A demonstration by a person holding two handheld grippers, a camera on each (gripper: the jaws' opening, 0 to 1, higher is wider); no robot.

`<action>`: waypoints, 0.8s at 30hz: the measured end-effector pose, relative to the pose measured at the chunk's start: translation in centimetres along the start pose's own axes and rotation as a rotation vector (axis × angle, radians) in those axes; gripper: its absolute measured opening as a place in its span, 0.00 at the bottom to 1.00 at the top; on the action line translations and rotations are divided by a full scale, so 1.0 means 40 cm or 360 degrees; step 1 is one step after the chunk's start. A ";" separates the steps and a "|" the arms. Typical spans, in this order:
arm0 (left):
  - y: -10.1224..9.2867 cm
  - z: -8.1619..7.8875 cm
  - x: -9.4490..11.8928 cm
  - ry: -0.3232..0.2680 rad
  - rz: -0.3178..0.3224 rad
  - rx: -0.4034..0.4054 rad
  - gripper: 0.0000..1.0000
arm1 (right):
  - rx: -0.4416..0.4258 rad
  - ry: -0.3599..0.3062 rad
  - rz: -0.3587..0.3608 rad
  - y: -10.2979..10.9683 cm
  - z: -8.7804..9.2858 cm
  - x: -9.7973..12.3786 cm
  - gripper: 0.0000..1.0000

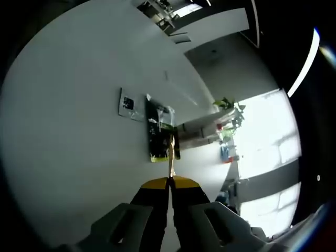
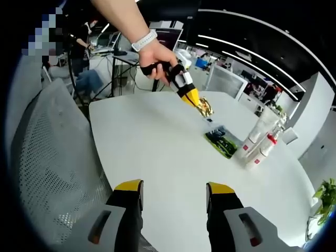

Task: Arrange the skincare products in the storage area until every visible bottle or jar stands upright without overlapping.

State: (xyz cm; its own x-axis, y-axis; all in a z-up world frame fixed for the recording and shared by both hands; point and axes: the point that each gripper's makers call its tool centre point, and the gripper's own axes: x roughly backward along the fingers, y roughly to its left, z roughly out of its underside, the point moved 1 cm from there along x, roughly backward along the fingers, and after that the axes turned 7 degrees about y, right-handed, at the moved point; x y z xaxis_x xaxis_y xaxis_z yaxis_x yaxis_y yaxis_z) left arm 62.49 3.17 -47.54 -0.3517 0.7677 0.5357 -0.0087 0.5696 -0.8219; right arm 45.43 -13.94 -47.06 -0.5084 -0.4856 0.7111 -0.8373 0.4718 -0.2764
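The left gripper [image 2: 202,106] is clamped on a small gold, shiny item [image 2: 205,107] above the white table's [image 2: 157,147] far edge. Just beyond, a dark green tray [image 2: 221,143] lies flat, with white red-capped bottles [image 2: 258,142] standing upright beside it. The right gripper [image 2: 174,191] hovers, jaws wide apart, holding nothing.

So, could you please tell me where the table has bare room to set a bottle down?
The round white table is bare from the near edge to the dark green tray. It is crowded at the far right, around the two clear bottles.
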 end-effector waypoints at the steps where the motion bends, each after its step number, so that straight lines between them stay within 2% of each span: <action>1: 0.001 -0.002 -0.001 0.0000 -0.0002 0.0001 0.00 | -0.0001 0.0004 -0.0004 0.001 0.001 0.000 0.45; 10: 0.030 -0.025 -0.027 0.0015 -0.0022 0.0064 0.00 | -0.0028 0.0021 -0.0024 0.002 0.006 -0.005 0.45; 13: 0.039 -0.022 -0.038 0.0038 -0.0035 0.0071 0.00 | -0.0049 -0.0011 -0.0051 0.009 -0.002 -0.004 0.47; 16: 0.049 -0.022 -0.048 0.0056 -0.0047 0.0084 0.00 | -0.0042 0.0005 -0.0059 0.011 0.002 -0.007 0.46; 24: 0.066 -0.042 -0.070 0.0055 -0.0058 0.0114 0.00 | -0.0056 0.0012 -0.0073 0.012 0.003 -0.010 0.47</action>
State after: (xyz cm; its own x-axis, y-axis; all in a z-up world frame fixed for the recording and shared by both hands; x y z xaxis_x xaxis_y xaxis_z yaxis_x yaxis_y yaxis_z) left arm 65.05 3.01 -50.89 -0.3177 0.7573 0.5706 -0.0885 0.5755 -0.8130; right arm 45.20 -13.62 -47.55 -0.4680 -0.5018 0.7275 -0.8521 0.4746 -0.2207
